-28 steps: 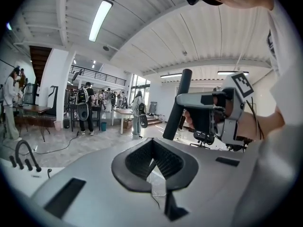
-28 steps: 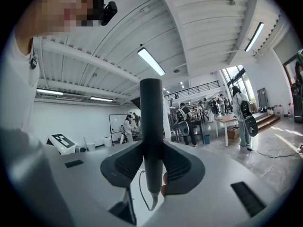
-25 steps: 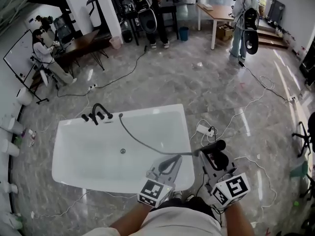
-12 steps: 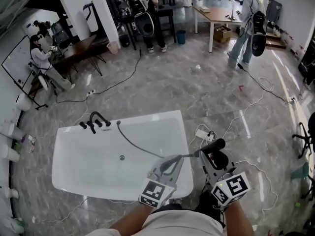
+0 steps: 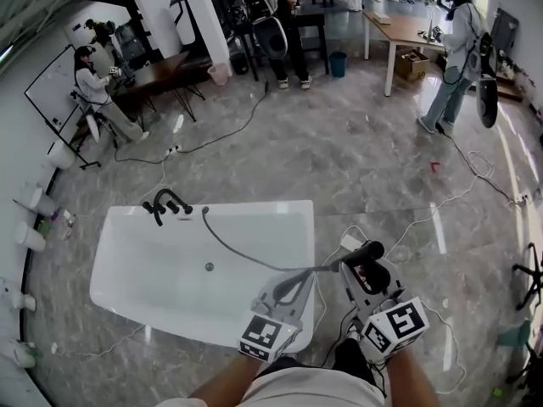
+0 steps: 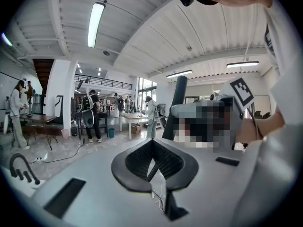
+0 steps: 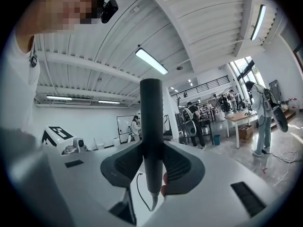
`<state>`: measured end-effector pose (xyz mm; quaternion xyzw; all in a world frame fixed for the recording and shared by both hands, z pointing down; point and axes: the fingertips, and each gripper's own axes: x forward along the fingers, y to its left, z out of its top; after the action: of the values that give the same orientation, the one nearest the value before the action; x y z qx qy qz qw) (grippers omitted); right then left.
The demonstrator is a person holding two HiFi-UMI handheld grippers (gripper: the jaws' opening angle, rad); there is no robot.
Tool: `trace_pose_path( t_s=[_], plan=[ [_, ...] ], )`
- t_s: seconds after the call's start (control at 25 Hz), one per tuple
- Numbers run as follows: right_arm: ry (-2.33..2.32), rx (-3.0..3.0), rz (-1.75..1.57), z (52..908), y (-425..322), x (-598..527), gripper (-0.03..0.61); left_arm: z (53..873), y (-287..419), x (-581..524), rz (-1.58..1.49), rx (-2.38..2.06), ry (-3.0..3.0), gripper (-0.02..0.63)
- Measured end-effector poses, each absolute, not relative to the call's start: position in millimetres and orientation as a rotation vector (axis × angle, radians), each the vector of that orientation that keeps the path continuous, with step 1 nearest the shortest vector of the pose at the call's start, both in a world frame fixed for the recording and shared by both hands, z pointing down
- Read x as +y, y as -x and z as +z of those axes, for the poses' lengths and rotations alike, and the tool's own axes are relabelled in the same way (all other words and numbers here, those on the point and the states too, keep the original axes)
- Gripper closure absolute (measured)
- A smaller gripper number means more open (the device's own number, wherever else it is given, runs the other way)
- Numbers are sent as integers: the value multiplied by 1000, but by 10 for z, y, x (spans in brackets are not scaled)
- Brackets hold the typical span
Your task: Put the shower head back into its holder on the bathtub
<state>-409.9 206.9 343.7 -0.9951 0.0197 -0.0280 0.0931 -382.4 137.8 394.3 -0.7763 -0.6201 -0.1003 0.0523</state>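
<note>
A white bathtub (image 5: 153, 265) stands at the left of the head view, with the black faucet and holder (image 5: 166, 203) on its far left rim. A grey hose (image 5: 233, 248) runs from there across the tub to my grippers at its right end. My left gripper (image 5: 297, 278) is shut on the hose (image 6: 152, 168), which shows thin between its pads. Just to its right, my right gripper (image 5: 365, 268) is shut on the dark shower head (image 5: 370, 251). In the right gripper view the handle (image 7: 151, 117) stands upright between the pads. The faucet (image 6: 21, 167) shows low at the left of the left gripper view.
A white power strip (image 5: 350, 242) and several cables lie on the marble floor right of the tub. People stand by tables (image 5: 416, 28) at the back. A whiteboard (image 5: 51, 87) and white cups (image 5: 30, 236) line the left wall.
The person and both grippers have shifted sideways, so the tub lies further left in the head view. Both grips on hose and shower head are unchanged.
</note>
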Motion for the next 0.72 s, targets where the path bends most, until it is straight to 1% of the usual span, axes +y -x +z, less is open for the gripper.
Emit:
trace_pose_path(
  t_s=[0.36, 0.72],
  plan=[
    [2957, 269, -67, 3325, 4110, 2807, 442, 3911, 3894, 2099, -309, -1711, 2522, 609],
    [2940, 369, -23, 3177, 4005, 3084, 442, 3857, 3825, 2299, -315, -1593, 2571, 609]
  ],
)
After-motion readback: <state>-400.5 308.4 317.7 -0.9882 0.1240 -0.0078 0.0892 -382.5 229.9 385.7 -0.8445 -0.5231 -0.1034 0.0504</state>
